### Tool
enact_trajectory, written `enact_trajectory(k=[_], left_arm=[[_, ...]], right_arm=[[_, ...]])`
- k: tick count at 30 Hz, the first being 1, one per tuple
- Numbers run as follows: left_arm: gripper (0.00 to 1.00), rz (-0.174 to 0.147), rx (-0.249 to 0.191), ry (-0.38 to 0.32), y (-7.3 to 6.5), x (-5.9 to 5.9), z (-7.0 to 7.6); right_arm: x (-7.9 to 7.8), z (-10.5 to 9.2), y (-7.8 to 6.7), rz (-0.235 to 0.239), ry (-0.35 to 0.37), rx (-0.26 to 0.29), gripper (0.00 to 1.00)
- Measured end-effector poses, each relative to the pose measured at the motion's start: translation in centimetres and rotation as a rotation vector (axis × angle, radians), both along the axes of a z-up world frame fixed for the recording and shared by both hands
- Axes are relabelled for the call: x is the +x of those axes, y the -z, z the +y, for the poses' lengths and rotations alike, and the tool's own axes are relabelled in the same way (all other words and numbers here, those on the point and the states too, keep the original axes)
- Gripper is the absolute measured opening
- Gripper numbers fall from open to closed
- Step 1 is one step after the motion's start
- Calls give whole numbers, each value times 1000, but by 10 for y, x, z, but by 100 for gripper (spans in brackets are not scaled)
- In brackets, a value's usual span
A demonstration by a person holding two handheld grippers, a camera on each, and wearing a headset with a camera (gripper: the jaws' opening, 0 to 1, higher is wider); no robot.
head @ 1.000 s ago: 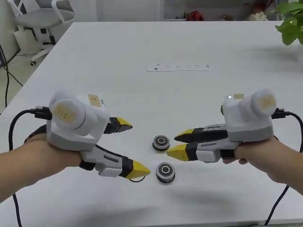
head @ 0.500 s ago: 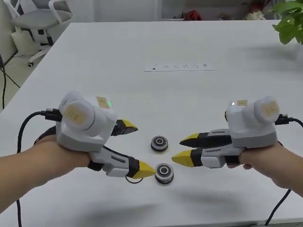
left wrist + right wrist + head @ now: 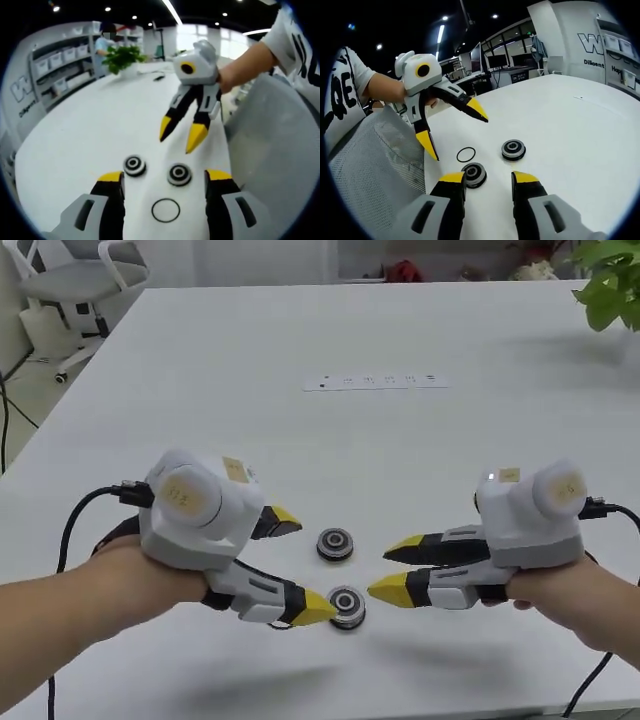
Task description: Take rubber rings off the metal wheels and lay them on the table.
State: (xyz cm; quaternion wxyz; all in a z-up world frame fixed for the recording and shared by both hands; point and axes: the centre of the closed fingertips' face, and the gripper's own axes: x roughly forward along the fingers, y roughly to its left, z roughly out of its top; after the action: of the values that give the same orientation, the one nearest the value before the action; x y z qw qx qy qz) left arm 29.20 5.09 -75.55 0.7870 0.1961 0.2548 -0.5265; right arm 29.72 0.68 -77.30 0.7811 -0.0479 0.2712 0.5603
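Two small metal wheels with dark rubber rims lie on the white table (image 3: 330, 450): the farther wheel (image 3: 335, 544) (image 3: 134, 165) (image 3: 513, 149) and the nearer wheel (image 3: 347, 605) (image 3: 179, 174) (image 3: 474, 174). A loose black rubber ring (image 3: 165, 210) (image 3: 465, 154) lies flat beside the nearer wheel, between my left jaws. My left gripper (image 3: 303, 565) (image 3: 164, 176) (image 3: 458, 136) is open and empty, its lower tip right by the nearer wheel. Opposite it, my right gripper (image 3: 388, 570) (image 3: 488, 177) (image 3: 179, 140) is open and empty, pointing at both wheels from the right.
A flat white strip (image 3: 375, 382) lies mid-table farther back. A potted plant (image 3: 608, 280) stands at the far right corner, an office chair (image 3: 75, 280) beyond the far left corner. The table's front edge runs just below both hands.
My left gripper has moved right, bringing its lower tip up to the nearer wheel and over the loose ring. The right gripper has barely moved. Both stayed open.
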Motion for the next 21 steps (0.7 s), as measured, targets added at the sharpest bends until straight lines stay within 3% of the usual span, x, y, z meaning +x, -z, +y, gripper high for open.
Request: enact_trajectory(k=[21], left_arm=[[50, 19, 18, 28, 20, -5, -9]], right_arm=[[-20, 11, 31, -6, -94, -48, 27]])
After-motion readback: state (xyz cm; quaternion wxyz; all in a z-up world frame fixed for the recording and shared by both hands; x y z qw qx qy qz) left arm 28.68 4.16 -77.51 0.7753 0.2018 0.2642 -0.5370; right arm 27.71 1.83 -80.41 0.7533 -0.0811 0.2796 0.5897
